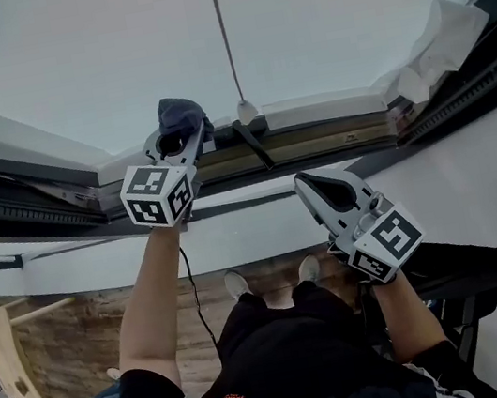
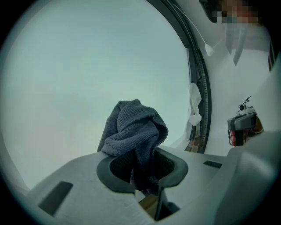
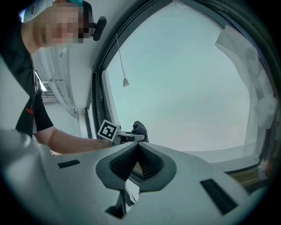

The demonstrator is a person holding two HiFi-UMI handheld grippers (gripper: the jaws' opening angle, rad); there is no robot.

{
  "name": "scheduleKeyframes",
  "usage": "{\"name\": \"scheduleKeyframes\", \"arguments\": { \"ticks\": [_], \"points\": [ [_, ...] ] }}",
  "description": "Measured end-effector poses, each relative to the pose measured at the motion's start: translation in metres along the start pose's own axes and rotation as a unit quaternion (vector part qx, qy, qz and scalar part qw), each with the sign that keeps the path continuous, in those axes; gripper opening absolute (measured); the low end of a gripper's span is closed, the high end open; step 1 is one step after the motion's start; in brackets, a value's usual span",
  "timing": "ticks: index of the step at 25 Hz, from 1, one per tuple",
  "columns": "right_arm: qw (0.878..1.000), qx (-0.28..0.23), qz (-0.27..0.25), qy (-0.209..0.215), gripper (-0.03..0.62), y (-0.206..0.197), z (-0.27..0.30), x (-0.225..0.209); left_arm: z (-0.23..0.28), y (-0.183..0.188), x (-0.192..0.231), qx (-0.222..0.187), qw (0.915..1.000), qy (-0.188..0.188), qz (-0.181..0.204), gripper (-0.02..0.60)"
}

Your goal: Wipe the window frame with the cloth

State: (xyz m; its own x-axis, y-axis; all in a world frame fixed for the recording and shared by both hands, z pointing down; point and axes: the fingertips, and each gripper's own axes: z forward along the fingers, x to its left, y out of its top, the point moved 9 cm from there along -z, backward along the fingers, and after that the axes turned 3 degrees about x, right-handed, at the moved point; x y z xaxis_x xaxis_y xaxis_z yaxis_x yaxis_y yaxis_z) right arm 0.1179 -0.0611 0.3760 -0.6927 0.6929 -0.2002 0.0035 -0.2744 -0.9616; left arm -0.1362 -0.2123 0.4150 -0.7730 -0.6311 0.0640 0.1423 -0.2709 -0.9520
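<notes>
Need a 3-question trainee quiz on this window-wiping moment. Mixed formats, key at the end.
1. Multiple choice: what does the left gripper hold?
A) a dark grey terry cloth
B) a white sponge
C) nothing

2. True or false: the right gripper also clamps a cloth.

3. Fill in: in the head view, the crumpled white sheet sits at the ____ end of the dark window frame.

Key: 1 A; 2 false, its jaws are together with nothing between them; 3 right.
</notes>
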Motion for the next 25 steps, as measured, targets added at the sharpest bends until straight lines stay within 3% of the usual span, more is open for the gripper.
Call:
{"name": "scheduleKeyframes", "arguments": {
  "ticks": [25],
  "points": [
    [0.998, -0.017, 0.025, -0.055, 0.003, -0.011, -0.074, -0.057, 0.104, 0.031, -0.114, 0.008, 0.9929, -0.113, 0.038, 0.097]
  ]
}}
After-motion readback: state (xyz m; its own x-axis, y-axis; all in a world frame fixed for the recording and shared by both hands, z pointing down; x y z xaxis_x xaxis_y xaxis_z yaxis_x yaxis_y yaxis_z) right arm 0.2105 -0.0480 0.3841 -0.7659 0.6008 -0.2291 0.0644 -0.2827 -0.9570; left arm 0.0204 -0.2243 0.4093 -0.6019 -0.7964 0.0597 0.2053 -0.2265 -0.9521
